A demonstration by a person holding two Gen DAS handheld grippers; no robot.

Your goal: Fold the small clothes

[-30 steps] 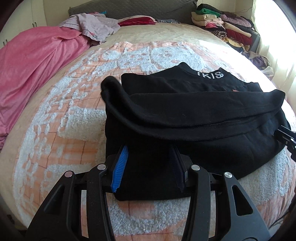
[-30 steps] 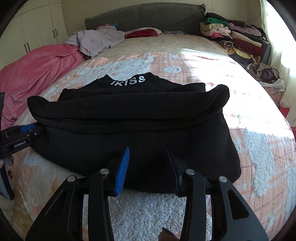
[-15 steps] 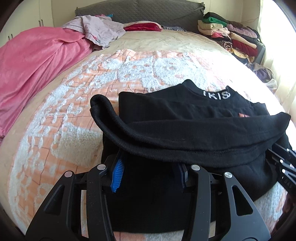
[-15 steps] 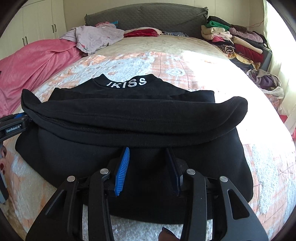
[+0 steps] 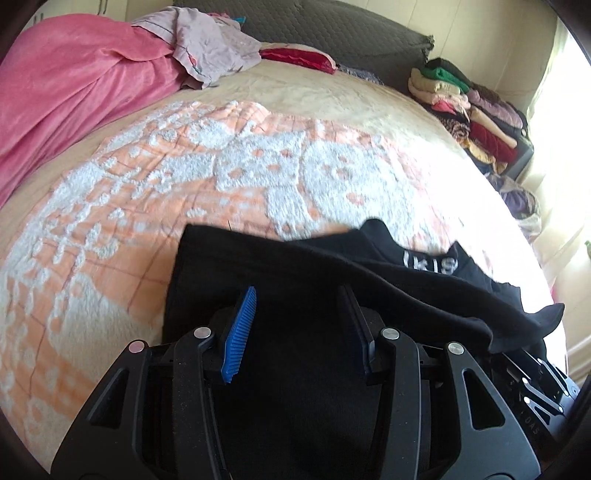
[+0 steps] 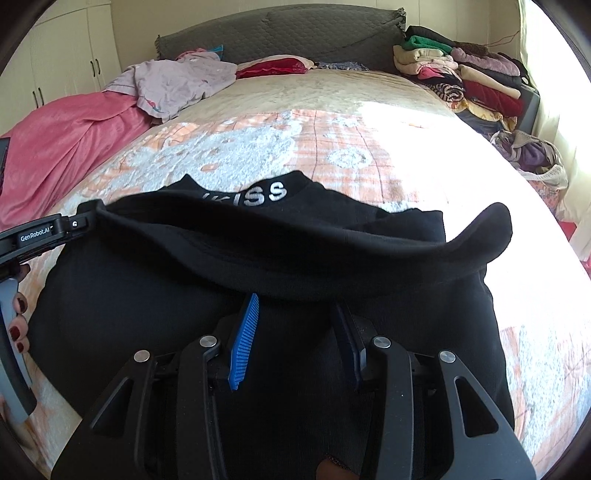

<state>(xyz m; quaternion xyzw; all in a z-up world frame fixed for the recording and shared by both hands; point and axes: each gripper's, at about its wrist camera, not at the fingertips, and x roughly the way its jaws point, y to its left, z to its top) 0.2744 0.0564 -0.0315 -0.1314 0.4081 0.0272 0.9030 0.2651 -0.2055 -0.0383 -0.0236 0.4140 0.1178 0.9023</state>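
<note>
Black sweater [image 6: 332, 236]: lies on the bed [image 6: 332, 96], on the orange-and-white patterned bedspread [image 5: 229, 173]; the collar with white letters [image 6: 258, 195] points toward the headboard [image 6: 280, 29].
Sleeve [image 6: 369, 258]: a long black band draped across the sweater's body from side to side; its cuff end [image 6: 495, 225] pokes up past the sweater's right edge.
Left gripper [image 5: 299, 302]: over the sweater's left part, jaws spread wide with black cloth between and below them; the blue ribbed pad [image 5: 240, 332] is bare. Whether cloth is pinched, I cannot tell. In the right wrist view its black body [image 6: 40, 234] meets the sleeve's left end.
Right gripper [image 6: 295, 314]: over the sweater's near hem, jaws spread wide, tips tucked just under the sleeve's lower edge; nothing visibly clamped.
Left hand [image 6: 18, 306]: dark red nails on a grey handle, left of the sweater.
Pink blanket [image 5: 74, 85]: on the bed, far left of the sweater.
Lilac garment [image 6: 173, 81]: crumpled beyond the sweater, near the headboard.
Red cushion [image 6: 273, 66]: by the headboard.
Stacked clothes [image 6: 461, 74]: piled beyond the sweater's right side, at the bed's far corner.
</note>
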